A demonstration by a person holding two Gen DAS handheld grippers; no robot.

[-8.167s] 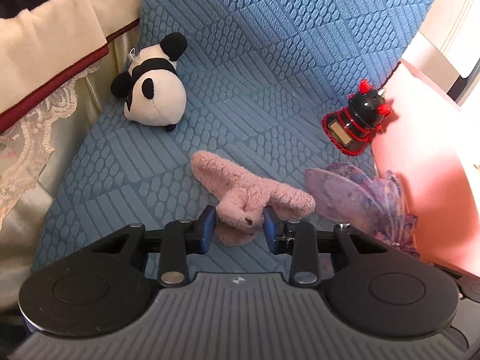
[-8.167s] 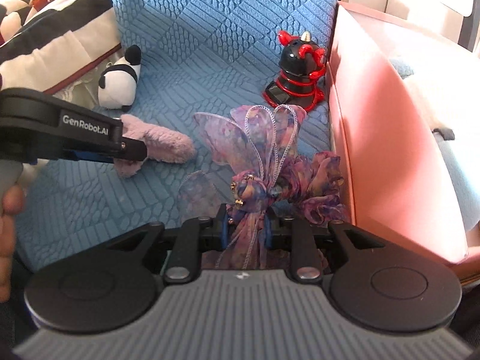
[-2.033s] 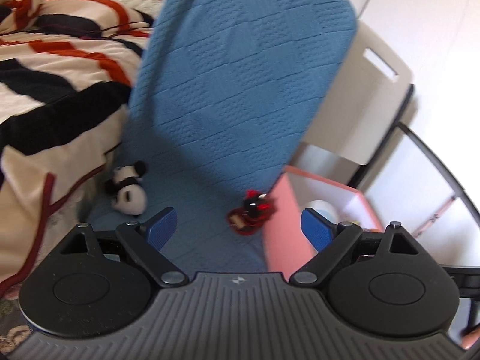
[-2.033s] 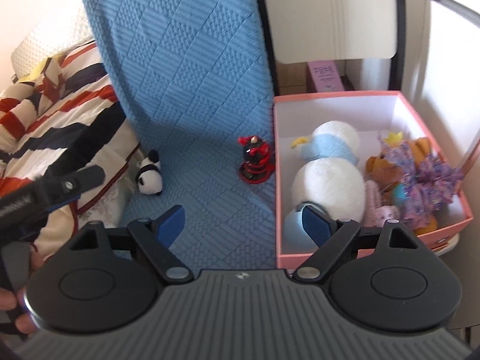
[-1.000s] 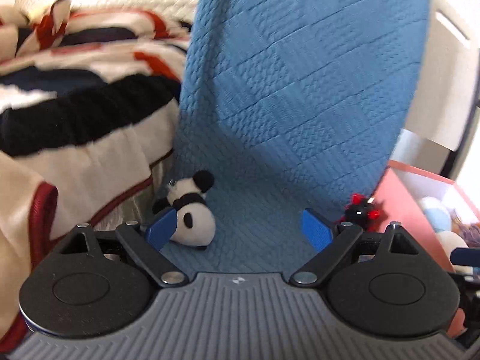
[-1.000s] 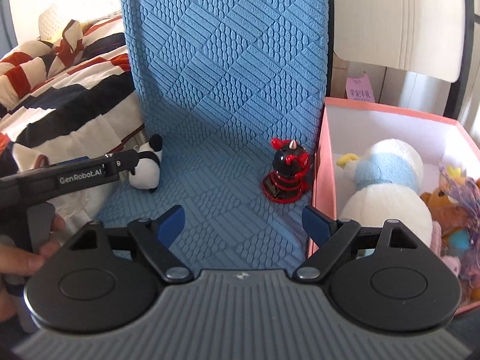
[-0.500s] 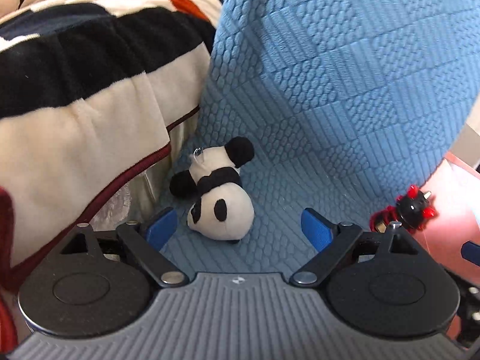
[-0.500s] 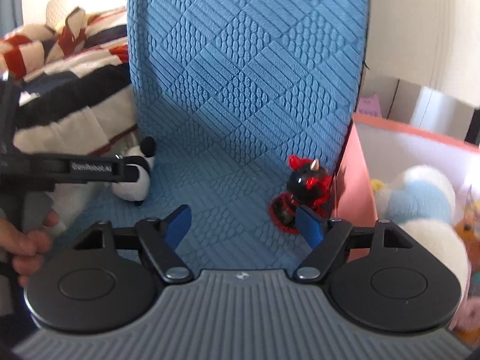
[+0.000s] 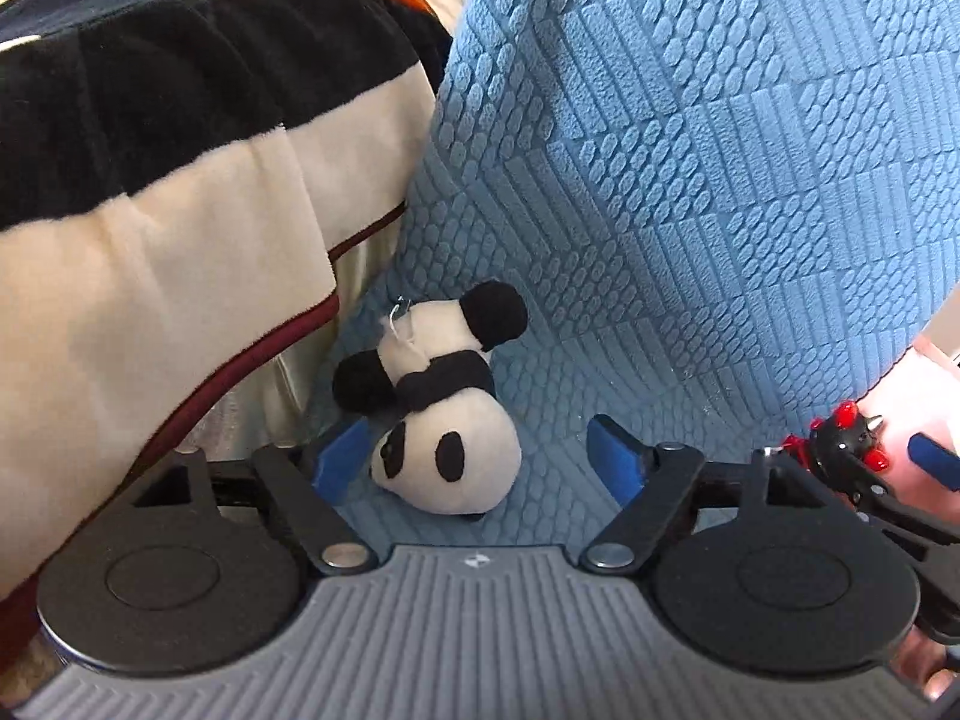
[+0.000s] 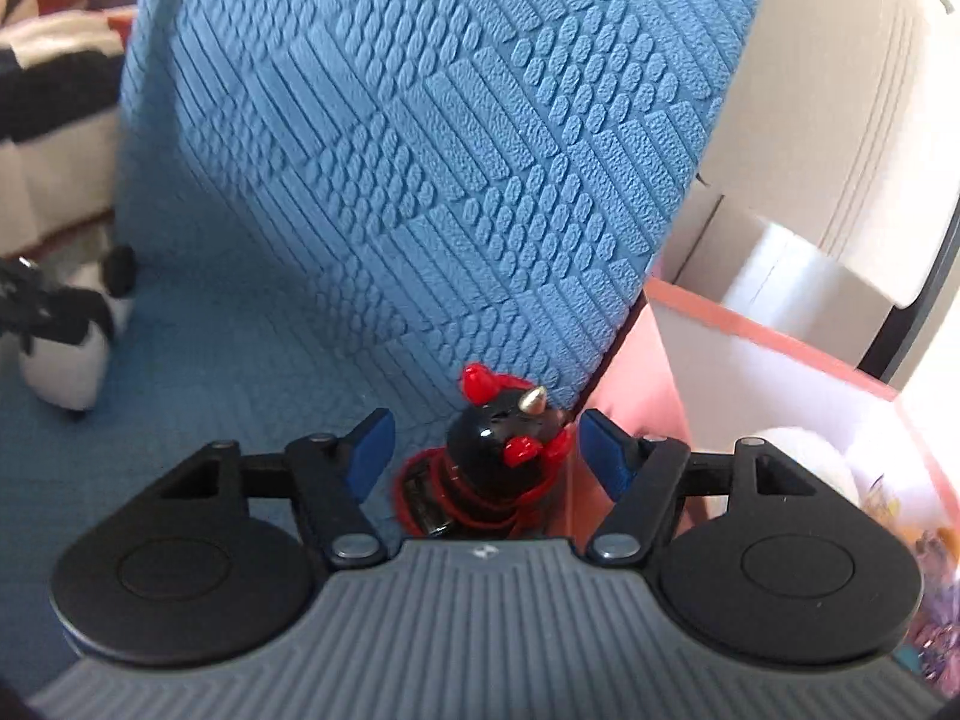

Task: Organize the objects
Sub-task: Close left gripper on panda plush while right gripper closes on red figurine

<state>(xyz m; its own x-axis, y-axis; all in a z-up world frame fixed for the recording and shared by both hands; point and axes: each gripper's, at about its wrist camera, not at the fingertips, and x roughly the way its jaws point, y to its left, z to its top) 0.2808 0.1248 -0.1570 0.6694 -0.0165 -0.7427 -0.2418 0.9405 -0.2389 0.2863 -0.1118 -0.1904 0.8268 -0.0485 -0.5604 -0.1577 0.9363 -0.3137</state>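
A: Where are the toys?
B: On the blue textured cover (image 9: pixel 690 192). The panda plush (image 9: pixel 441 414) lies between the left hand-held gripper's (image 9: pixel 480 459) closing jaws, not yet pinched.
A: And the other?
B: The right hand-held gripper (image 10: pixel 483 450) is closing around the black-and-red figurine (image 10: pixel 492 462), beside the pink box (image 10: pixel 780 342).

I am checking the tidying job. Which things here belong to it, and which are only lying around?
For the job:
- panda toy, between the left tongs, which are closing but not pressing yet
- black and red figure, between the closing right tongs
- pink box

Only around:
- striped blanket
- blue cover
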